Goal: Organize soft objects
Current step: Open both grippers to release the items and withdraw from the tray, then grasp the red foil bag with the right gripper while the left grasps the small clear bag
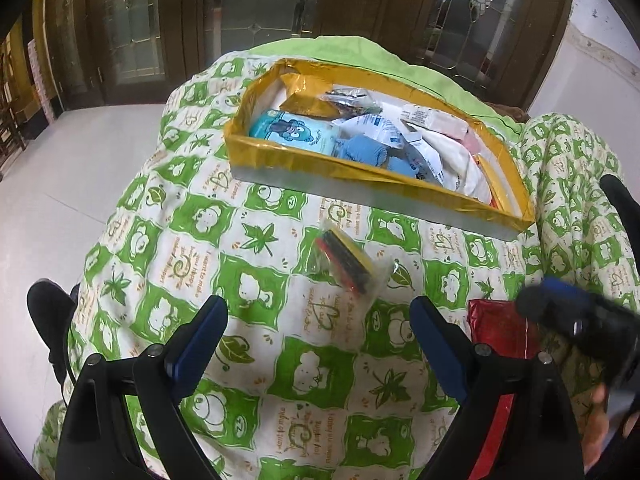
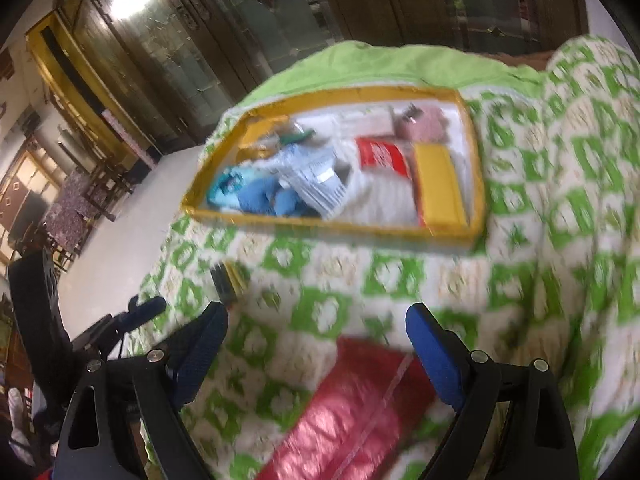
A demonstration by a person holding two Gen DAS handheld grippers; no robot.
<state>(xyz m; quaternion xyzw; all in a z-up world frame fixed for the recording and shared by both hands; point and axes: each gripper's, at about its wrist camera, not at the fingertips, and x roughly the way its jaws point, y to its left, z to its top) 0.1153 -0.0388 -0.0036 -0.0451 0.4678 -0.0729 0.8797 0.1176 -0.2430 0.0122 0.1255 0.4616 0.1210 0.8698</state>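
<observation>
Open quilt [image 1: 248, 280] before crowded box [image 1: 360, 176]

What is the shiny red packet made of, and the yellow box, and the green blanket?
The red packet looks like glossy plastic or foil film: it glints and crinkles. The yellow box seems to be a stiff tray wrapped in shiny gold tape; the rim is wrinkled and reflective, and what lies under the wrap is hidden. The green blanket looks like soft printed cotton cloth, matte, with folds and puffy squares.
</observation>
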